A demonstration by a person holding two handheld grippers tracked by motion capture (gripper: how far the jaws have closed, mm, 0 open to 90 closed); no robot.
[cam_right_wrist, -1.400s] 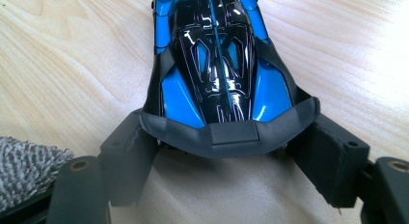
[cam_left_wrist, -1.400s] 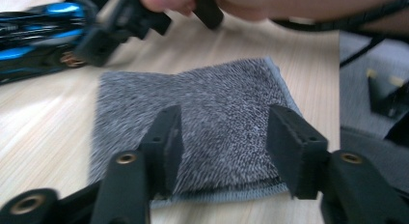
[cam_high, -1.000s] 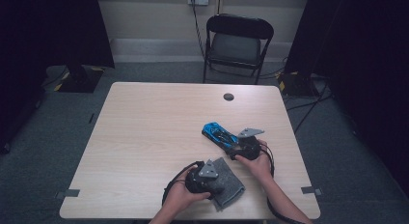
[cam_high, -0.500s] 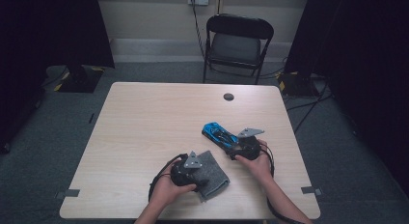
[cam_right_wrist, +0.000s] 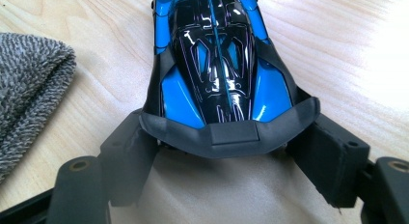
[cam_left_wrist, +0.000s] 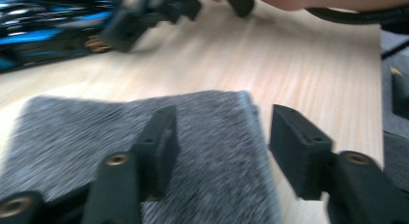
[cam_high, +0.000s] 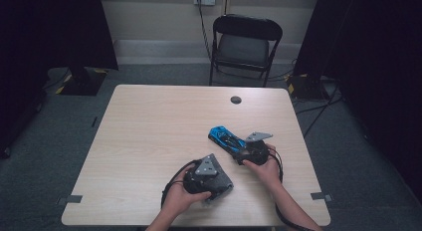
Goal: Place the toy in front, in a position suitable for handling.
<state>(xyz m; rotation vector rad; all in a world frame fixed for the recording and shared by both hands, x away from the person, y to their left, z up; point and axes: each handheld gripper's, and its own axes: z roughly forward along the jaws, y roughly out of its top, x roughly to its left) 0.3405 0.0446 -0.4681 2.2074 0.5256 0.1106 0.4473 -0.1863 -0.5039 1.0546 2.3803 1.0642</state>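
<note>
The right hand-held gripper (cam_right_wrist: 226, 151) is clamping the blue toy car's (cam_right_wrist: 217, 60) rear; the left hand-held gripper (cam_left_wrist: 217, 147) (jaws just closing, apart) is hovering over the grey cloth (cam_left_wrist: 212, 137) near the worktop's (cam_high: 159, 131) front edge.

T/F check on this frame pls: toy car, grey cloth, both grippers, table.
1. The right gripper clamps the rear end of the blue toy car. True.
2. The left gripper has lifted the grey cloth clear of the table. False: the cloth lies flat on the wood, one jaw over it and one past its edge.
3. The car is red. False: blue and black.
4. A small dark round thing sits near the table's far edge. True.
5. The cloth covers the car. False: they lie apart.
</note>
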